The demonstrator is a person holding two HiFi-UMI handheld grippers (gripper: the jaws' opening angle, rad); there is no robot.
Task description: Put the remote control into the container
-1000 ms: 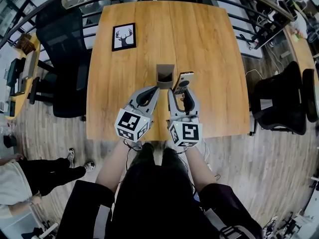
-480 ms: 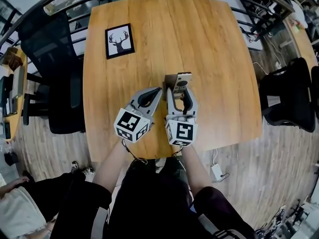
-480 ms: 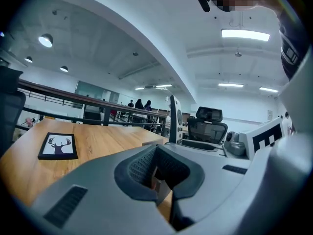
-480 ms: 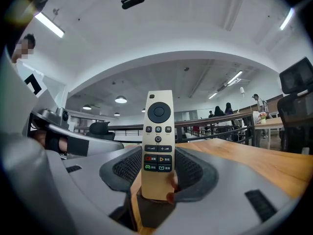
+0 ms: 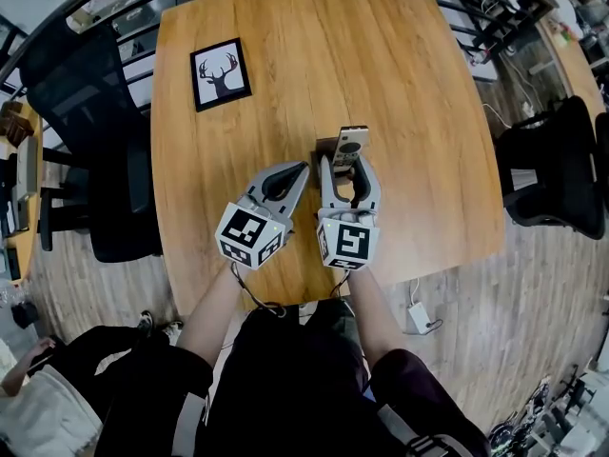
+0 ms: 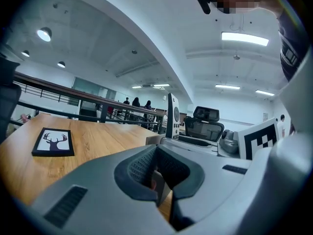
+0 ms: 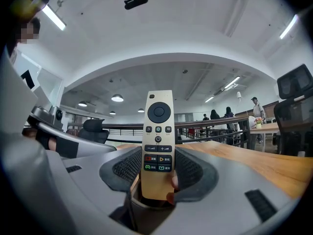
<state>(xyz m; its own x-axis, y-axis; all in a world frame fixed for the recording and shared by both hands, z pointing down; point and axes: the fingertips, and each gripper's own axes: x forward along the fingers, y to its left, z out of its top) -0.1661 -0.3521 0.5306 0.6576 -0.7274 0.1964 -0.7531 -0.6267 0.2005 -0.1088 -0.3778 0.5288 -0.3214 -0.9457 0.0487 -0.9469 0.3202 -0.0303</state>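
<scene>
A pale gold remote control point(image 7: 157, 141) stands upright between the pads of my right gripper point(image 7: 157, 173), which is shut on its lower end. In the head view the remote point(image 5: 350, 145) overlaps the right part of a small brown-grey container point(image 5: 324, 147) on the wooden table point(image 5: 419, 84); I cannot tell whether its tip is inside. My left gripper point(image 5: 300, 168) is shut with nothing held, its tips close to the container's near left side. The left gripper view shows the container's rim point(image 6: 152, 140) just past the left gripper point(image 6: 155, 153), with the remote point(image 6: 172, 116) behind.
A framed deer picture point(image 5: 219, 72) lies at the table's far left. Black office chairs stand left point(image 5: 90, 112) and right point(image 5: 557, 174) of the table. A railing runs beyond the far edge. A person point(image 5: 38, 398) is at the lower left on the floor.
My right gripper has carried the remote leftward from beside the container to over its right part and tipped it upright. The left gripper stays at the container.
</scene>
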